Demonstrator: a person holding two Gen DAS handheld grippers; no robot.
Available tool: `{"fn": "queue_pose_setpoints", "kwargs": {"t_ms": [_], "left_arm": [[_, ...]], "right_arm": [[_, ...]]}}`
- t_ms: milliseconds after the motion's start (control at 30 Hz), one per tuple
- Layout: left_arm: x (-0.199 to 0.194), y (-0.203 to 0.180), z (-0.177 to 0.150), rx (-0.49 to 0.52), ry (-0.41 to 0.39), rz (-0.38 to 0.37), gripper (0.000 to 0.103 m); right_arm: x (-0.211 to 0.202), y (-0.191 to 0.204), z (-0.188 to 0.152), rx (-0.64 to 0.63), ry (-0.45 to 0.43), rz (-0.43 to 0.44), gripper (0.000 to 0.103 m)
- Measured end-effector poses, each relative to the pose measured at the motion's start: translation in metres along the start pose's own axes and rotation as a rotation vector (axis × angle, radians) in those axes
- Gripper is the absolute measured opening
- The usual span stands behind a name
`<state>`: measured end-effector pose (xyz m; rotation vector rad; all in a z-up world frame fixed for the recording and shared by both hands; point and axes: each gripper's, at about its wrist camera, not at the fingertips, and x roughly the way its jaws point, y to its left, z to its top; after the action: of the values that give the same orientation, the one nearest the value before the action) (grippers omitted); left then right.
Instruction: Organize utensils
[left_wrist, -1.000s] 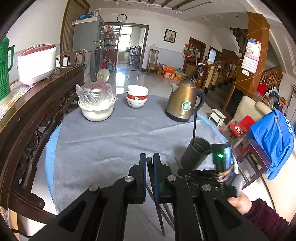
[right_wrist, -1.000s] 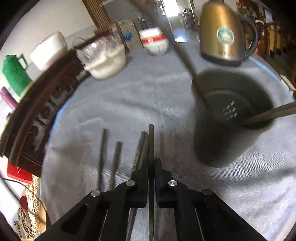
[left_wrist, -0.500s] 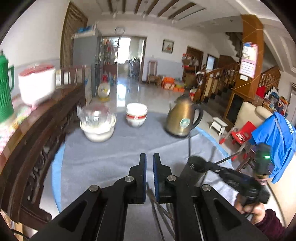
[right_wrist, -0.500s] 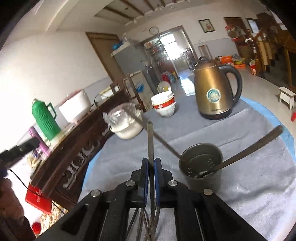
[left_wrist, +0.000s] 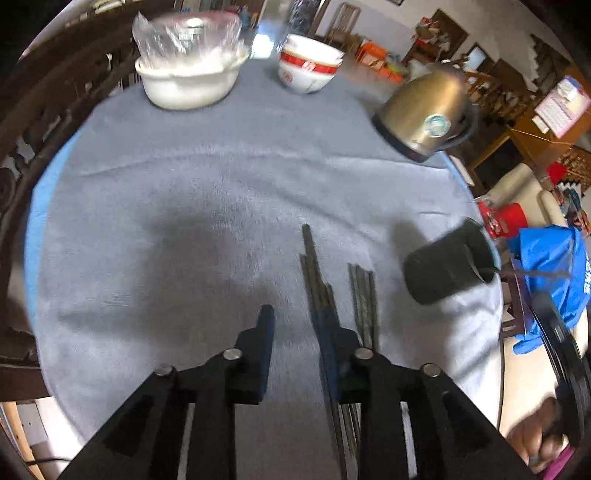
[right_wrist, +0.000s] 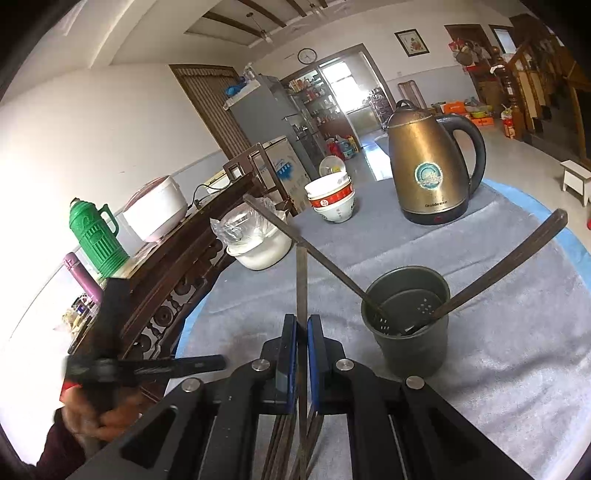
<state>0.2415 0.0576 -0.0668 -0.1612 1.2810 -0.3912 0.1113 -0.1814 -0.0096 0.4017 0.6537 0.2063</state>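
Since a second ago the left gripper (left_wrist: 291, 325) has tipped down over the cloth, and its jaws have just been opening, with only bare cloth in the gap; the right gripper (right_wrist: 302, 328) has lifted from a close look at the cloth to a view across the room.

Largest is the round table's grey cloth (left_wrist: 184, 206), fuzzy, with a blue rim. A carved dark wooden sideboard (right_wrist: 184, 254) runs beside it. A brass-coloured kettle (right_wrist: 430, 170) with a black handle stands at the far side, near a plastic-wrapped white basin (left_wrist: 188, 74) and stacked white bowls (left_wrist: 308, 70) with a red band. The dark metal holder cup (right_wrist: 406, 321), cylindrical with a perforated insert, stands near the right gripper, with two long flat utensils leaning out.

Loose chopsticks (left_wrist: 364, 295), thin, dark and straight, lie side by side on the cloth just beside and partly under the left gripper's right-hand finger. The right gripper is clenched on one chopstick (right_wrist: 301, 280), pointing upright just left of the cup.
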Motion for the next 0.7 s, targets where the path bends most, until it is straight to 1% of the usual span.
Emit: {"fn": "queue_pose_setpoints", "kwargs": {"t_ms": [67,133,200,267,333,367,400,467,567,633,700], "left_arm": [[0.018,0.003,0.019,-0.013,0.024,0.027,0.026],[0.034,0.001,0.035,-0.018,0.054,0.026,0.027],[0.053,-0.001,0.051,-0.025,0.104,0.032,0.027],[0.070,-0.007,0.062,-0.018,0.160,0.031,0.027],[0.082,-0.010,0.068,-0.028,0.194,0.034,0.027],[0.088,-0.013,0.070,-0.023,0.213,0.046,0.027],[0.097,-0.016,0.073,-0.018,0.235,0.074,0.027],[0.105,-0.018,0.076,-0.026,0.248,0.085,0.027],[0.110,-0.026,0.077,0.007,0.243,0.107,0.026],[0.112,-0.029,0.078,0.026,0.235,0.124,0.010],[0.112,-0.031,0.078,0.037,0.228,0.117,0.007]], "right_arm": [[-0.001,0.000,-0.001,0.001,-0.005,-0.002,0.006],[-0.003,0.000,-0.001,0.003,-0.004,-0.004,0.006],[-0.003,0.000,0.000,0.002,-0.001,-0.006,0.006],[-0.003,0.000,0.000,0.003,0.002,-0.008,0.006],[-0.002,0.000,0.000,0.001,0.004,-0.007,0.006],[-0.002,0.000,0.000,-0.001,0.005,-0.009,0.006],[-0.002,0.000,0.000,-0.003,0.006,-0.009,0.006],[-0.003,0.000,0.000,-0.005,0.008,-0.009,0.006],[-0.003,-0.002,0.001,-0.002,0.009,-0.014,0.006],[-0.004,-0.003,0.001,0.004,0.010,-0.014,0.006],[-0.004,-0.003,0.000,0.003,0.009,-0.017,0.006]]}}
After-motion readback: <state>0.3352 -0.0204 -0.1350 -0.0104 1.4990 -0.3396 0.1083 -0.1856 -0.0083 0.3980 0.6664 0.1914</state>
